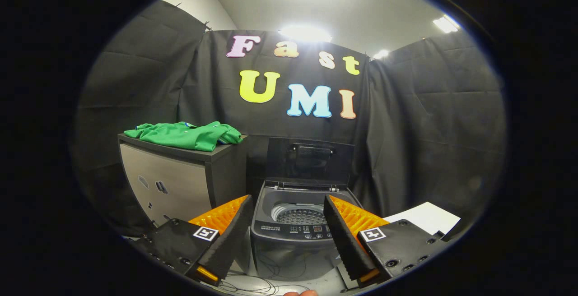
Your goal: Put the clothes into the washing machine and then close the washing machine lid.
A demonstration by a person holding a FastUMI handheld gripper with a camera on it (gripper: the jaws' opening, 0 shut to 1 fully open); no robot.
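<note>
A green garment lies crumpled on top of a grey cabinet, up and to the left beyond my fingers. A top-loading washing machine stands straight ahead, seen between my fingers, with its dark lid raised upright at the back and the perforated drum showing inside. My gripper is open, nothing between the fingers, some way short of the machine.
A white sheet or board lies to the right of the machine. Loose cables trail on the floor in front of it. Black cloth walls close the booth behind and on both sides.
</note>
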